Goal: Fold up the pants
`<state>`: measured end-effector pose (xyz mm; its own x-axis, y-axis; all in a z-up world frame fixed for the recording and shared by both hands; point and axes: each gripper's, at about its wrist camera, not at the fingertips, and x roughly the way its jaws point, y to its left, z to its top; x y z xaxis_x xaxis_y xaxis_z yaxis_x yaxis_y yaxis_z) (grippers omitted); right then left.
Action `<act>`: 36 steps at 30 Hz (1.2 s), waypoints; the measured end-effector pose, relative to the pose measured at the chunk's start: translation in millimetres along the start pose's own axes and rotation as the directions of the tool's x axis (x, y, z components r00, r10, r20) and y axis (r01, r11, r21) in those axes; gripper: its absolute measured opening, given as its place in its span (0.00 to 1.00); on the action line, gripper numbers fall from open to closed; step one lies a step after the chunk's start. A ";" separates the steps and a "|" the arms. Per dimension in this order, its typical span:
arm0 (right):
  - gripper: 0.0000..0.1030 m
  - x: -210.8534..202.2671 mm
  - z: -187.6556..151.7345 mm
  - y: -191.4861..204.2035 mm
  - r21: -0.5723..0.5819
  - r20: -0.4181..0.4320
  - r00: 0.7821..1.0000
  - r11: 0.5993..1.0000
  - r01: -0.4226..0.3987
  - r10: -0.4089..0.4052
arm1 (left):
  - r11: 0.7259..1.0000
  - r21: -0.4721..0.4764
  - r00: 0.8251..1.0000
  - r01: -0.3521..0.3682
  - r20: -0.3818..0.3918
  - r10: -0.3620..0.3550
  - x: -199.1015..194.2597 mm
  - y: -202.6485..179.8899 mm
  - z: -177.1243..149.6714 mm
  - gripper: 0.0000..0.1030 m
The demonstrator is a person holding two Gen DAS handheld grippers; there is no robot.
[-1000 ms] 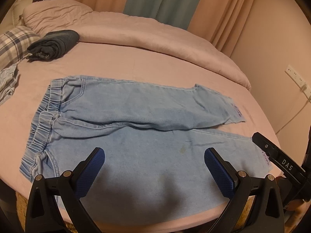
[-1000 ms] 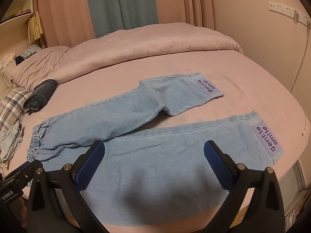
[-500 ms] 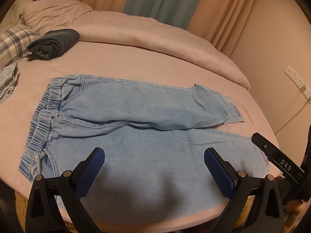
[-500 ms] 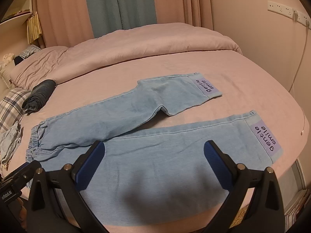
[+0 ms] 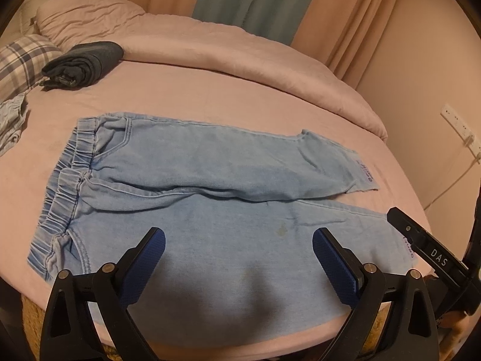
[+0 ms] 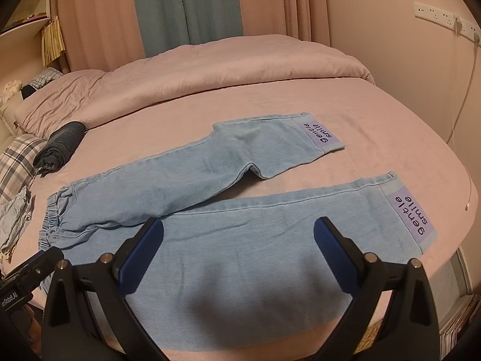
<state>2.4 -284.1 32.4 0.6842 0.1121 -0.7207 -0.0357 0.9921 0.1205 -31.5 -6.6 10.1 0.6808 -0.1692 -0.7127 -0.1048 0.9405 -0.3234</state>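
Pants (image 5: 210, 225) near edge behind fingers (image 5: 144, 258)

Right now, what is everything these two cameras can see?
pants: one, light blue denim, spread flat on the bed, legs apart
hem patches: two, lilac with dark lettering, at the leg ends
bed sheet: one, pink, under the pants
duvet: one, pink, bunched along the far side
folded garment: one, dark grey, far left
plaid pillow: one, left edge
curtains: teal between pink, behind
wall sockets: white, right wall
left tongs: open, blue pads, above the pants
right tongs: open, blue pads, above the pants
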 end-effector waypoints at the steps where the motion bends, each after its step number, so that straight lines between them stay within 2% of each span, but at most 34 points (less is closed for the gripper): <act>1: 0.97 0.2 -0.1 -0.2 0.000 -0.001 1.000 1.000 0.000 0.000 | 1.000 0.001 1.000 0.001 0.000 -0.001 -0.1 0.2 0.2 0.96; 9: 0.96 2.4 -0.1 0.5 -0.002 -0.007 1.000 1.000 0.001 -0.001 | 1.000 -0.006 1.000 0.008 -0.005 -0.008 2.0 3.3 2.2 0.95; 12: 0.95 5.5 0.7 0.8 -0.001 -0.019 1.000 1.000 0.003 -0.003 | 0.999 -0.028 0.999 0.016 -0.032 -0.017 3.6 5.9 7.6 0.85; 16: 0.93 0.2 9.7 2.1 -0.012 -0.029 1.000 1.000 0.003 -0.003 | 0.997 -0.047 0.996 0.055 -0.064 -0.058 -2.7 9.2 17.8 0.85; 20: 0.93 -7.3 15.4 -4.6 -0.010 -0.038 0.999 1.000 -0.020 0.020 | 1.000 -0.029 0.997 -0.012 -0.074 0.010 -5.6 21.3 20.6 0.84; 22: 0.93 -3.0 15.9 -12.1 0.015 -0.072 0.997 0.999 -0.030 0.031 | 0.998 -0.068 0.996 -0.016 -0.089 0.010 -2.9 34.2 22.2 0.84; 24: 0.91 3.5 18.9 -20.6 0.072 -0.107 0.991 0.995 -0.071 0.079 | 0.991 -0.134 0.995 -0.009 -0.103 -0.005 0.8 52.0 23.9 0.83; 26: 0.90 10.6 31.1 -29.2 0.155 -0.130 0.981 0.980 -0.126 0.147 | 0.983 -0.182 0.993 -0.018 -0.118 -0.003 3.4 65.6 26.1 0.77; 28: 0.90 18.5 53.9 -33.9 0.218 -0.115 0.971 0.959 -0.180 0.209 | 0.974 -0.221 0.991 -0.042 -0.131 0.013 6.2 78.7 27.9 0.77; 32: 0.91 58.3 110.7 -27.0 0.271 -0.148 0.973 0.954 -0.131 0.176 | 0.961 -0.270 0.990 -0.063 -0.141 0.025 9.4 92.2 28.6 0.77; 35: 0.91 122.1 149.6 -18.9 0.391 -0.256 0.940 0.913 -0.115 0.228 | 0.949 -0.308 0.987 -0.066 -0.160 0.017 13.2 97.2 25.0 0.77; 36: 0.91 138.3 156.5 -13.5 0.398 -0.285 0.937 0.914 -0.075 0.201 | 0.946 -0.319 0.986 -0.063 -0.165 0.010 14.3 98.1 23.4 0.77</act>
<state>211.5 -290.9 37.9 0.4265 0.3209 -0.8456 0.2057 0.8760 0.4362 -15.0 90.2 -17.3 0.5506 -0.2066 -0.8088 -0.3726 0.8062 -0.4596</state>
